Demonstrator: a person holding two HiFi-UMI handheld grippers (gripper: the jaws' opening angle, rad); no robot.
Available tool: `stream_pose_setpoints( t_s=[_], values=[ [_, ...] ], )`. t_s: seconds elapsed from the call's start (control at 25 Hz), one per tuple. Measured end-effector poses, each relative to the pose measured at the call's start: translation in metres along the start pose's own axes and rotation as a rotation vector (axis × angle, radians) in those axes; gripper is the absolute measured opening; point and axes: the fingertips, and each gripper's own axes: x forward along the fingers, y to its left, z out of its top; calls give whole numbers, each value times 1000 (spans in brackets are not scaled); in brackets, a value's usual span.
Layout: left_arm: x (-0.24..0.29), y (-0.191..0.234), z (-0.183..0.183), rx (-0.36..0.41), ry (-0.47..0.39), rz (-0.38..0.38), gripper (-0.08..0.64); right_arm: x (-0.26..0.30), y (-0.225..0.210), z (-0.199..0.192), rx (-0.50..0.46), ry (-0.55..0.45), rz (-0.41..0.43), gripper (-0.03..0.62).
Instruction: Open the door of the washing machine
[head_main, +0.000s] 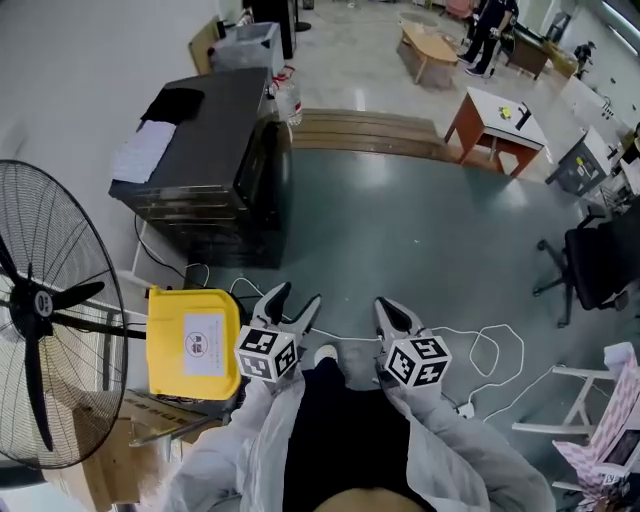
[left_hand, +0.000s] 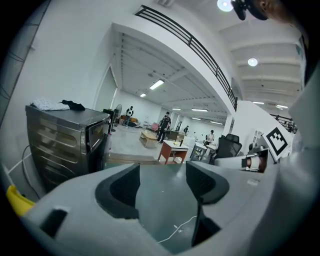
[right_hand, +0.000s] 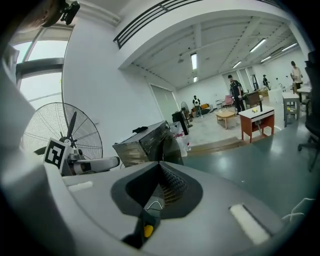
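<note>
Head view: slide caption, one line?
Left gripper open, right gripper shut, both away from the washing machine.

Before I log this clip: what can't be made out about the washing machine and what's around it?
1. The washing machine door: the head view sees it steeply from above, so no handle shows; both gripper views show it small and dark.
2. The yellow box: the print on its label is too small, head view.
3. The fan: cut off by the head view's left edge.
</note>
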Motion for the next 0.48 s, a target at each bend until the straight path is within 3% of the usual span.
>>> stream_pose_setpoints(
  t_s=[0.24, 0.48],
  values=[
    [23, 34, 20, -6, -19, 15, 281, 46, 1, 15, 2, 11, 58, 12],
    [28, 59, 4, -59, 8, 66, 281, 74, -7, 8, -13, 74, 77, 12]
  ],
)
